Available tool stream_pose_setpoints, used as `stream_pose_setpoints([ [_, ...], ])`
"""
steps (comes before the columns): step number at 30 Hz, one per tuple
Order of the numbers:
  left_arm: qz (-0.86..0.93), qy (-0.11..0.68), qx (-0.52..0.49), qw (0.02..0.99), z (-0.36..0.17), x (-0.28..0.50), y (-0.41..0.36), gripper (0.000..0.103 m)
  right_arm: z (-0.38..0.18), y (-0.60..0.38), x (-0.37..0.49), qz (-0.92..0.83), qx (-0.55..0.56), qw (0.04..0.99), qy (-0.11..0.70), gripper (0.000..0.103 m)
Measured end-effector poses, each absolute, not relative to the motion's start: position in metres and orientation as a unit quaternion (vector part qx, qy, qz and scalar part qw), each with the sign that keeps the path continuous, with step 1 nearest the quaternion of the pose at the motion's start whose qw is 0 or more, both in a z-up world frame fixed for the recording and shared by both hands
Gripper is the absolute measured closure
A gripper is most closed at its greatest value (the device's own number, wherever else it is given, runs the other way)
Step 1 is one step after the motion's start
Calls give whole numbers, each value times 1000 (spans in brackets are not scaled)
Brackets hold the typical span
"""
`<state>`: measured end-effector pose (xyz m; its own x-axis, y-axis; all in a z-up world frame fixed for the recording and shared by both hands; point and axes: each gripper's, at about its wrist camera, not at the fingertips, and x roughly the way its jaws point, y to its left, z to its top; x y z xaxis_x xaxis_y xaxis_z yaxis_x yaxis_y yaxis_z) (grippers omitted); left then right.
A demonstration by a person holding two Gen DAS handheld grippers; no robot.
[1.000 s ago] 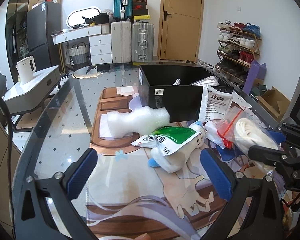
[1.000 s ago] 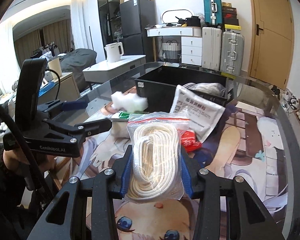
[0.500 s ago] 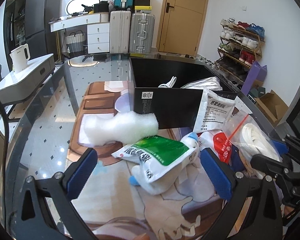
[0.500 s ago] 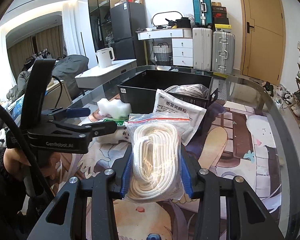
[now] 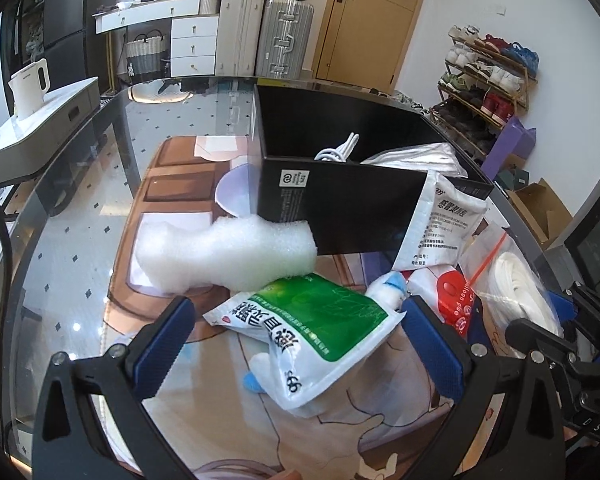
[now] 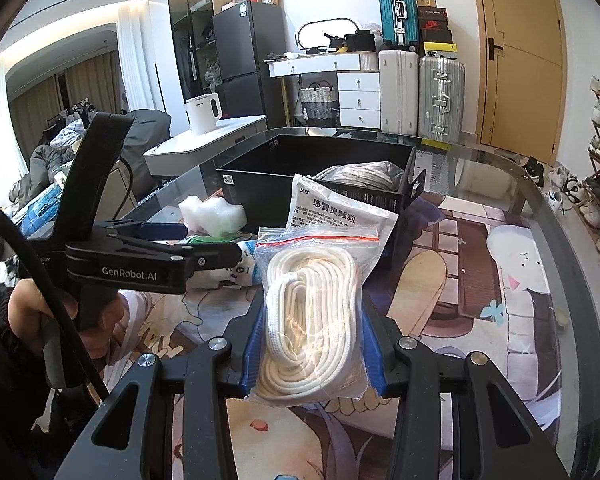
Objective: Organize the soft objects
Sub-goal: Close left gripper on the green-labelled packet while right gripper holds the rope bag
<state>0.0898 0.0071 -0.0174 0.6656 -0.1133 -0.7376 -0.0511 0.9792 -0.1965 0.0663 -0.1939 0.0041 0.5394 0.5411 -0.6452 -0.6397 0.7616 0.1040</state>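
Note:
My right gripper (image 6: 311, 320) is shut on a clear zip bag of white rope (image 6: 312, 312), held up above the table; the same bag (image 5: 516, 288) shows at the right of the left wrist view. My left gripper (image 5: 296, 332) stands open, its blue pads on either side of a green and white pouch (image 5: 316, 324) that lies on a white plush toy (image 5: 388, 288). A white foam piece (image 5: 228, 252) rests against the black box (image 5: 340, 204). A white sachet (image 5: 440, 224) leans on the box's front wall. The box holds a white cord (image 5: 336, 152) and a grey bundle (image 6: 360, 172).
A red and white packet (image 5: 452, 300) lies between the plush toy and the rope bag. The glass table (image 5: 72, 184) carries a printed mat (image 6: 480, 264). A white kettle (image 5: 30, 88) stands on a side cabinet at the left. Suitcases, a shoe rack and a door lie beyond.
My left gripper has moved forward and tilted down, bringing the green pouch and foam closer between its open fingers. The right gripper has kept its hold on the rope bag, nearly still.

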Motion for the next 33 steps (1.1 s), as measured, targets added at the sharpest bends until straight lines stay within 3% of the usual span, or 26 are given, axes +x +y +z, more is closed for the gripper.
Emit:
stream_pose_setpoints([
  [3,-24,415,-104,904,-18,94,9,4,3,-192,67,337,-75,874,342,60],
  [15,-61,402,-98,908,-13,87,8,41,5,-189,67,339,-77,873,341,60],
  [23,-77,390,-98,912,-9,67,11,52,7,-186,64,343,-78,873,337,60],
  [26,-77,385,-92,915,-5,63,11,61,7,-186,63,345,-79,873,335,60],
  [27,-81,382,-91,916,-4,62,10,79,8,-186,63,346,-79,873,334,60],
  [33,-81,377,-88,919,-1,53,14,81,10,-185,58,347,-82,874,329,60],
])
